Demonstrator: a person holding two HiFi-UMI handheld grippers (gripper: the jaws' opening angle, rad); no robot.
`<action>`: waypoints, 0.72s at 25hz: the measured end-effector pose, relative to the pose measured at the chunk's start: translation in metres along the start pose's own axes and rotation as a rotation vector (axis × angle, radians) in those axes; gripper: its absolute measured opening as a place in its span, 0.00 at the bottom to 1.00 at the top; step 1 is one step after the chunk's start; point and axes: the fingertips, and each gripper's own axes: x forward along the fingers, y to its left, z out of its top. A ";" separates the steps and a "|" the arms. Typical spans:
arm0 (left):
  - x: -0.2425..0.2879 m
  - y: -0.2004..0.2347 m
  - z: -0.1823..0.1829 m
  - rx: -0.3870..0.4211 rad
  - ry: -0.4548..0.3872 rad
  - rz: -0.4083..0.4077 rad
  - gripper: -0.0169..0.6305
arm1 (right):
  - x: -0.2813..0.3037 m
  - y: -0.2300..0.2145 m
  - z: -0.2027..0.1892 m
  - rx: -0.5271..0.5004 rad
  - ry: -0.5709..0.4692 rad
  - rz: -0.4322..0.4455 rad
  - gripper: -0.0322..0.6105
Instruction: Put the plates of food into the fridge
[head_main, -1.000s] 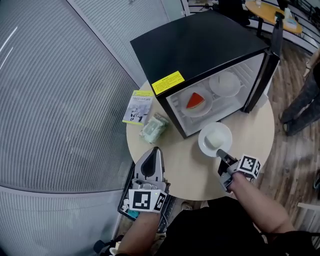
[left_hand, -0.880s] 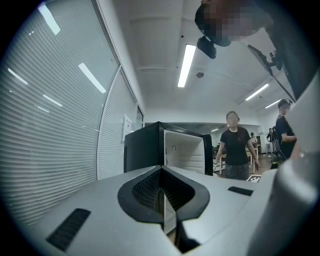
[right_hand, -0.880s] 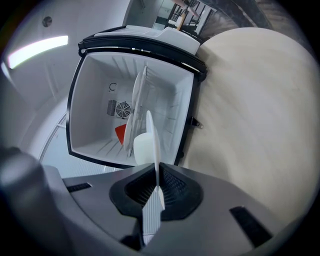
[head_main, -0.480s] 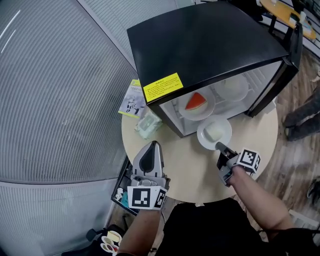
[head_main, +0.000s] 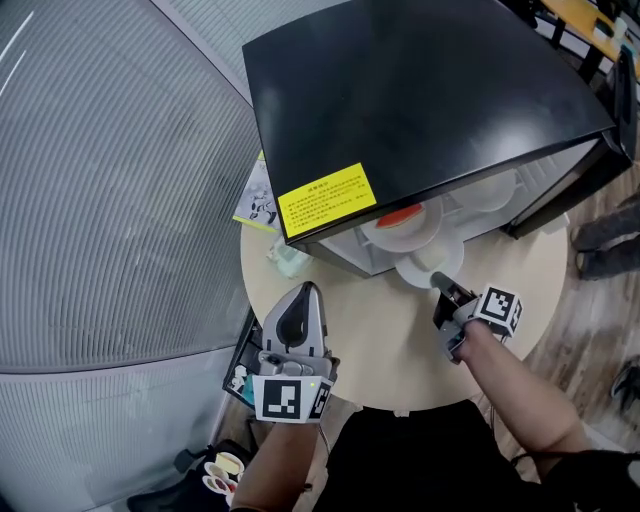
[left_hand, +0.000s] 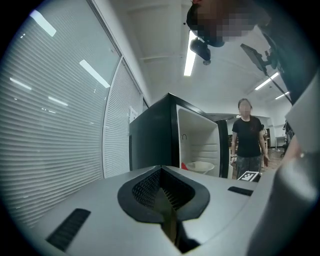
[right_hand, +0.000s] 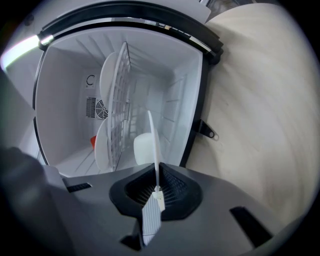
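Observation:
A black mini fridge (head_main: 420, 100) stands on the round table (head_main: 390, 350) with its door (head_main: 622, 90) swung open. My right gripper (head_main: 440, 285) is shut on the rim of a white plate (head_main: 425, 268) with a white piece of food (right_hand: 142, 149), held at the fridge's mouth. In the right gripper view the held plate (right_hand: 152, 140) shows edge-on between the jaws. Inside, a plate with red food (head_main: 400, 218) sits under the wire rack (right_hand: 120, 100), and another white plate (right_hand: 107, 75) lies on the rack. My left gripper (head_main: 305, 295) is shut and empty over the table's near left edge.
A leaflet (head_main: 255, 205) and a small greenish packet (head_main: 285, 262) lie on the table left of the fridge. A person (left_hand: 247, 140) stands beyond the open door. A ribbed glass wall (head_main: 100, 200) runs along the left.
My right gripper has carried the plate from the open table up to the fridge's opening. My left gripper has edged forward too. The fridge looms larger in the head view.

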 end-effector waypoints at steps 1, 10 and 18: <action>0.003 0.003 -0.001 0.002 0.004 0.003 0.03 | 0.004 -0.002 0.001 -0.003 0.002 -0.003 0.08; 0.020 0.026 -0.008 0.010 0.027 0.027 0.03 | 0.037 -0.002 0.013 0.006 0.003 -0.016 0.08; 0.025 0.048 -0.013 0.009 0.038 0.054 0.03 | 0.068 0.000 0.023 0.008 0.001 -0.027 0.08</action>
